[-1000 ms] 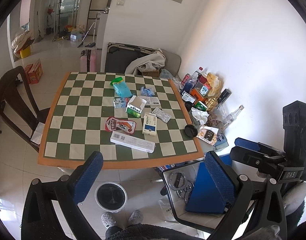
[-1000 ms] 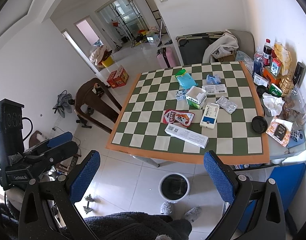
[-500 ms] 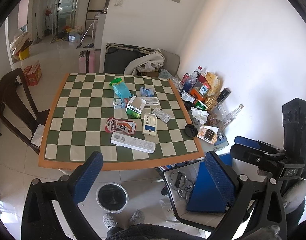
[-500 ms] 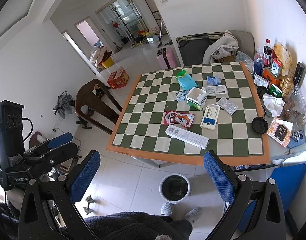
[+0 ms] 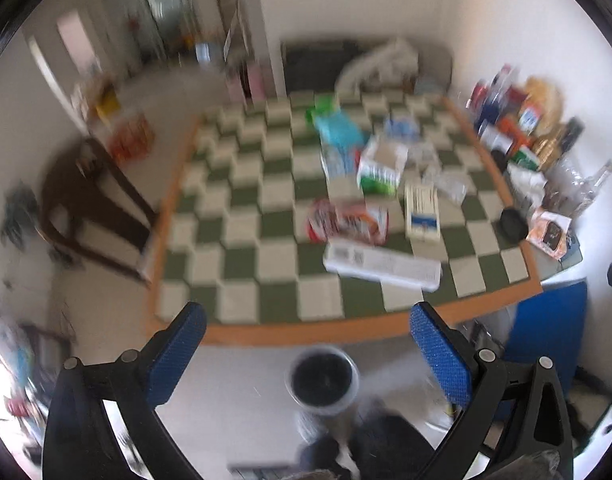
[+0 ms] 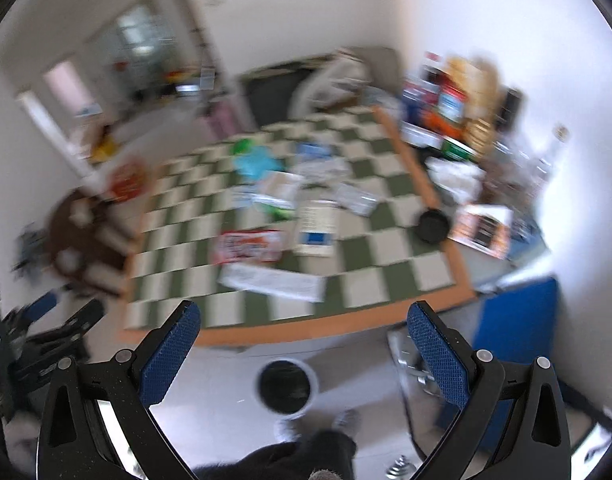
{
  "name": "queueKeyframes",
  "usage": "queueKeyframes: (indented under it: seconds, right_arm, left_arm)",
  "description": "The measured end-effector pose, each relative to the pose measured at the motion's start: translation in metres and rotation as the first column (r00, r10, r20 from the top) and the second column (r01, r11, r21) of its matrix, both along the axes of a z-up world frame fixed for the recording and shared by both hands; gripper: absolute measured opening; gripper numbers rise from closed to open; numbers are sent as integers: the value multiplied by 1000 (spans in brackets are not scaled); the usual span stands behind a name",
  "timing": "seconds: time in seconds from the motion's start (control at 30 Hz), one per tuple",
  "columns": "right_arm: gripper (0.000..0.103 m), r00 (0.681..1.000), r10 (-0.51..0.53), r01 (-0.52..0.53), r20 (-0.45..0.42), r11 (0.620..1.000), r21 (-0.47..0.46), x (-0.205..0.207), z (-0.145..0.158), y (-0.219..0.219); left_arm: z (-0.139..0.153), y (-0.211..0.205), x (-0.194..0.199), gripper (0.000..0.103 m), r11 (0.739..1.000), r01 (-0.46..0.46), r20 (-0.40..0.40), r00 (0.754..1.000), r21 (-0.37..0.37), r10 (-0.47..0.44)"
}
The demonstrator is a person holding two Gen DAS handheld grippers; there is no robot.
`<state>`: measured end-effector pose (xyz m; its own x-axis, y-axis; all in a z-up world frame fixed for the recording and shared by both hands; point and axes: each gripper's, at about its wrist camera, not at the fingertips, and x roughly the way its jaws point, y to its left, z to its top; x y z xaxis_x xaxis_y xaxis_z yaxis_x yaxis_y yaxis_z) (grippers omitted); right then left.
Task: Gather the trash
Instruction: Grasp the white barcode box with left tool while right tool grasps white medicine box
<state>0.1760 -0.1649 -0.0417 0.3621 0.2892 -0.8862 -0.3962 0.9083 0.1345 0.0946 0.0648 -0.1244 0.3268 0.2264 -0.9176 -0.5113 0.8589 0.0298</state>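
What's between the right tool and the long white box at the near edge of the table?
Nothing visible. The right tool is open, empty and off the table's near edge, and the long white box lies just past it on bare checkered cloth. The bin stands on the floor below that edge.

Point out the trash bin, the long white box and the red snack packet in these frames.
trash bin (image 5: pixel 323 380): left wrist view, on its dark inside.
long white box (image 5: pixel 381 264): left wrist view, middle of its top face.
red snack packet (image 6: pixel 248 245): right wrist view, centre of the printed front.
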Motion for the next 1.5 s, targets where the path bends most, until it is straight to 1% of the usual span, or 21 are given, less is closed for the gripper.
queueKeyframes:
  seconds: [0.17,0.27,0.3,0.4,0.47,0.5,0.57,0.63,0.67,0.7,0.8,0.83,0.87,0.93,1.0,1.1,1.17,1.23,1.33,1.43,1.5]
  right_arm:
    - [103,985,-150,142,-88,986,-89,69,-86,-8]
    - [103,971,-195,176,-135,974,-142,122,-146,-18]
    - [103,968,-199,179,-150,974,-140,138,-161,-24]
    - [103,956,-200,166,-214,972,-164,191,-215,-30]
    - [103,947,-188,144,-260,973,-178,218,-244,-29]
    - [103,944,-176,123,-279,973,-197,235,-262,-28]
    - [103,940,-163,96,-301,970,-224,251,-284,-25]
    - [103,932,-151,72,-330,968,-240,259,-297,-20]
    - [103,926,-133,49,-354,970,-237,264,-307,-15]
    - [103,920,-114,28,-374,973,-227,265,-313,-9]
    - [103,892,-45,-22,-451,989,-143,265,-331,14]
    - [103,879,-23,-39,-476,992,-119,264,-338,25]
    - [103,867,0,-54,-499,994,-93,263,-344,39]
    - [103,861,24,-61,-508,996,-57,263,-354,65]
    - [103,863,24,-54,-504,998,-45,265,-363,91]
    - [103,879,16,-59,-476,995,-75,268,-377,124]
    - [102,896,23,-91,-444,987,-131,266,-385,142]
    - [98,919,46,-138,-392,968,-211,258,-389,151]
    - [76,933,144,-239,-329,932,-271,243,-390,146]
    - [76,904,257,-358,-341,892,-276,224,-395,120]
    - [76,887,274,-390,-371,874,-288,214,-400,98]
  left_arm:
    - [-89,20,58,103,971,-155,-153,980,-180,128]
    - [-136,26,89,103,911,-295,-235,944,-289,231]
    - [-150,29,98,103,882,-342,-261,928,-324,264]
    - [-200,34,122,102,756,-496,-344,862,-427,372]
    - [-233,33,136,92,652,-590,-391,807,-477,443]
    - [-245,33,140,78,613,-621,-410,783,-488,467]
    - [-261,31,143,64,549,-676,-438,737,-491,515]
    - [-264,29,140,56,521,-695,-430,718,-497,547]
    - [-261,27,138,56,526,-687,-415,724,-501,551]
    - [-257,26,137,55,562,-669,-409,743,-487,530]
    - [-242,27,133,52,741,-552,-398,822,-382,407]
    - [-239,29,133,51,781,-519,-405,834,-348,374]
    - [-234,32,132,50,842,-462,-417,848,-278,328]
    - [-232,41,130,48,894,-399,-447,851,-203,278]
    - [-236,51,129,50,899,-395,-473,839,-191,269]
    - [-234,58,126,52,859,-453,-449,836,-240,316]
    - [-228,54,122,52,841,-482,-428,832,-244,353]
    - [-224,50,116,49,841,-488,-412,833,-236,368]
    - [-220,36,114,46,867,-447,-409,849,-221,334]
    - [-214,17,122,45,915,-353,-421,873,-194,247]
    - [-213,17,126,45,932,-316,-420,881,-178,219]
